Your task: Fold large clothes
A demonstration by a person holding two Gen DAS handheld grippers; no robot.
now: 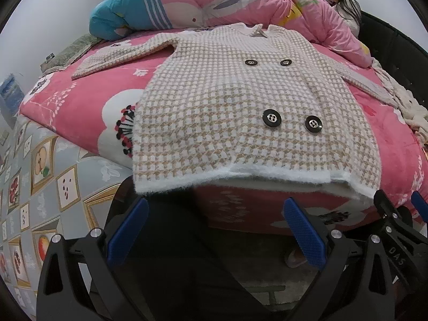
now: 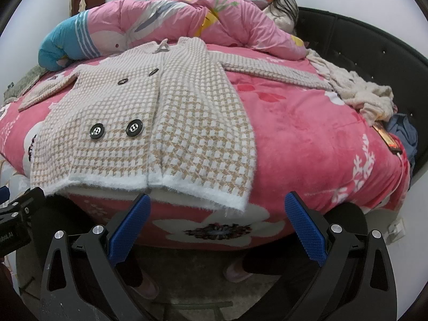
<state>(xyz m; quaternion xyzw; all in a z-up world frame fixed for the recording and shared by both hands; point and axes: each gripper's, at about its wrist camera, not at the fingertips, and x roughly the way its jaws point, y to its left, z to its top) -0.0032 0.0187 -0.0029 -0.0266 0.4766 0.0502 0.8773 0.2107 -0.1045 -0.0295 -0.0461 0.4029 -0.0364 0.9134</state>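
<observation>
Checked coat (image 1: 235,101) lies flat, buttoned, on the pink bed (image 2: 307,133); left claw (image 1: 216,227) and right claw (image 2: 218,226) gape, holding nothing.

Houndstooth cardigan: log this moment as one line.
houndstooth cardigan flat on bed, buttoned, sleeves spread | left claw open, below hem | right claw open, below hem | no fold yet
</observation>
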